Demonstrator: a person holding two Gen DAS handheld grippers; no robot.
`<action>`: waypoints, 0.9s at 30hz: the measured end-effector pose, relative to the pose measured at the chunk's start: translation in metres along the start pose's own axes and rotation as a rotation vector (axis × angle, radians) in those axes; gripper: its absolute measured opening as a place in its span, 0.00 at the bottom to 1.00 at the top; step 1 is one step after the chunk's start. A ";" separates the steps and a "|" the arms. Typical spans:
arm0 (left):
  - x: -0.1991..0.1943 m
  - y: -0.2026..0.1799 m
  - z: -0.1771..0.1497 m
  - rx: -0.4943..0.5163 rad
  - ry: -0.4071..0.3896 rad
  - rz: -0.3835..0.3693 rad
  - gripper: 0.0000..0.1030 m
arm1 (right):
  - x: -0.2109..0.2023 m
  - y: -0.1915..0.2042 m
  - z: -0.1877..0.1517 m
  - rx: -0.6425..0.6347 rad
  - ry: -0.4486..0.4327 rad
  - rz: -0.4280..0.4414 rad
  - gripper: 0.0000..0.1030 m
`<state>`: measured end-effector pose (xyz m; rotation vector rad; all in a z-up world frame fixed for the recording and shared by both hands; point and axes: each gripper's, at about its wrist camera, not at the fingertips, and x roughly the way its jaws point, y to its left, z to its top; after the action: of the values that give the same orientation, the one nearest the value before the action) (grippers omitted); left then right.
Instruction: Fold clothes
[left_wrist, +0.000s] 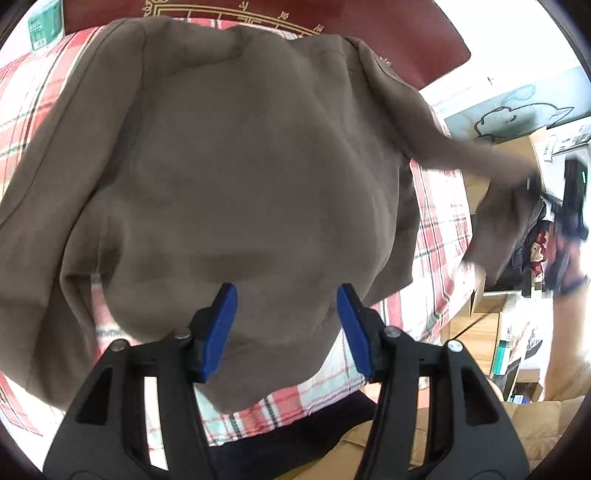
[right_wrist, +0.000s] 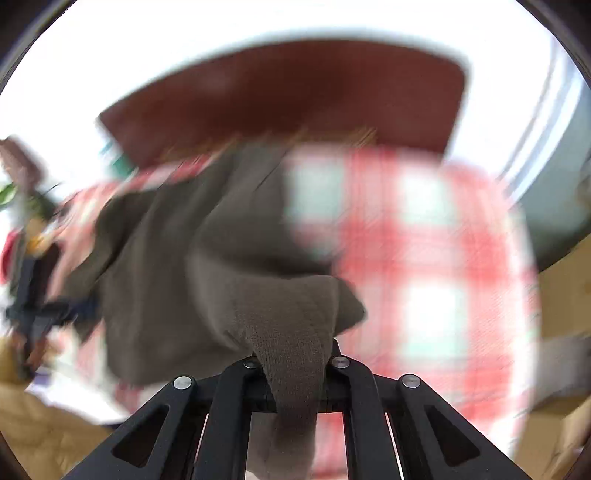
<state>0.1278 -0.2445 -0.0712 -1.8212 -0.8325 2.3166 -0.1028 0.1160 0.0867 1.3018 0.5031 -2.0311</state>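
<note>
Garment: a brown knit sweatshirt (left_wrist: 236, 177) lies spread over the red, white and pale-green plaid bed cover (left_wrist: 439, 229), filling the middle of the left wrist view.
Long axis: it runs from the bottom centre of the frame up to the top, where the cloth meets the dark red headboard with gold trim (left_wrist: 369, 33).
Sleeve: one brown sleeve (left_wrist: 476, 158) is lifted off the body and stretches out to the right edge, pointing right and blurred.
Left hand-held gripper (left_wrist: 286, 325): jaws wide apart, blue pads (left_wrist: 223, 325) on either side of the lower part of the sweatshirt, gripping nothing.
Right hand-held gripper (right_wrist: 295, 373): clamped tight on the ribbed end of the sleeve (right_wrist: 291, 354), which drapes down between its black arms at bottom centre of the right wrist view.
Right wrist view: heavily blurred; sweatshirt body at centre left, plaid cover at right.
Upper left: a green and white packet (left_wrist: 42, 24) beside the headboard.
</note>
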 end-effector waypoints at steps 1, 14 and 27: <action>0.002 0.002 0.002 -0.016 -0.001 0.011 0.57 | 0.002 -0.016 0.018 -0.006 -0.001 -0.047 0.11; 0.000 0.067 -0.049 -0.345 0.018 0.158 0.58 | 0.067 -0.016 -0.029 -0.002 0.038 0.370 0.67; 0.049 0.097 -0.084 -0.453 0.035 -0.016 0.64 | 0.160 0.074 -0.131 0.188 0.141 0.474 0.58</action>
<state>0.2161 -0.2779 -0.1706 -1.9893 -1.4559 2.2081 -0.0114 0.0944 -0.1120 1.5158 0.0498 -1.6267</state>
